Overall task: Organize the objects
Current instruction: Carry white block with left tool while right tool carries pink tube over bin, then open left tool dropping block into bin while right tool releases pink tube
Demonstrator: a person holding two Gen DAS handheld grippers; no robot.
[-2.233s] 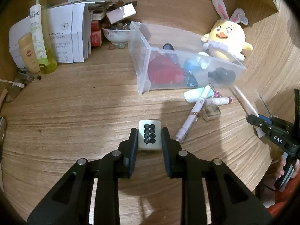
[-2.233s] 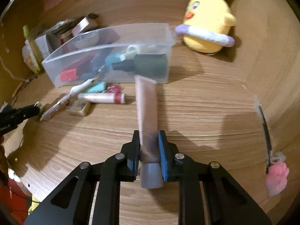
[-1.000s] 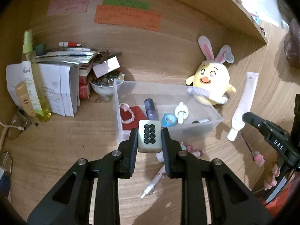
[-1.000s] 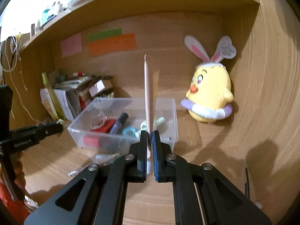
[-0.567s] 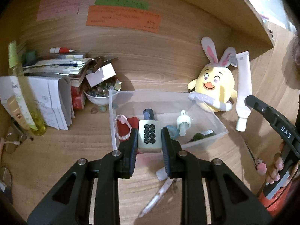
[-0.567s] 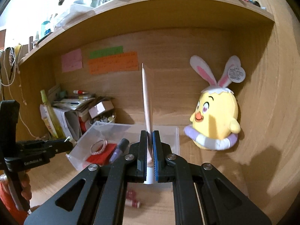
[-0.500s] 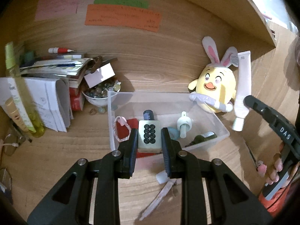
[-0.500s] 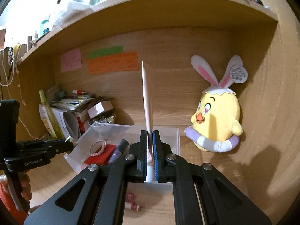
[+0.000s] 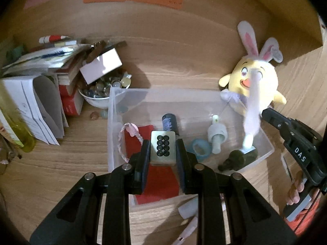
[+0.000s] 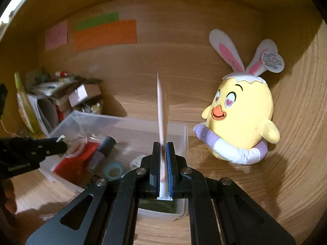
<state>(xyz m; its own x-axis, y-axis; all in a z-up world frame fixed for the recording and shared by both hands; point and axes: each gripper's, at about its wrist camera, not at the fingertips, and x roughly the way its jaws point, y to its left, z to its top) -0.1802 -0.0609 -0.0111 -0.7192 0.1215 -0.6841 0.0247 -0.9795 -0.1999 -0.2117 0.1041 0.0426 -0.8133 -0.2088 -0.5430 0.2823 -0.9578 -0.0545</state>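
My left gripper (image 9: 163, 149) clamps a mahjong tile (image 9: 163, 148) above the clear bin (image 9: 114, 110), over the red card (image 9: 161, 180). My right gripper (image 10: 162, 168) pinches a pale tube (image 10: 161, 110) upright, cap down over the bin's right end near the dark bottle (image 9: 238, 159). "DAS" reads on the right gripper. The chick plush (image 10: 243, 122) sits just beyond the bin.

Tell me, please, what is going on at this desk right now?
A person is tidying small items into a clear plastic bin. The left gripper holds a mahjong tile above the bin, while the right gripper holds a pale cosmetic tube upright over the bin's right end. A plush chick sits behind the bin.
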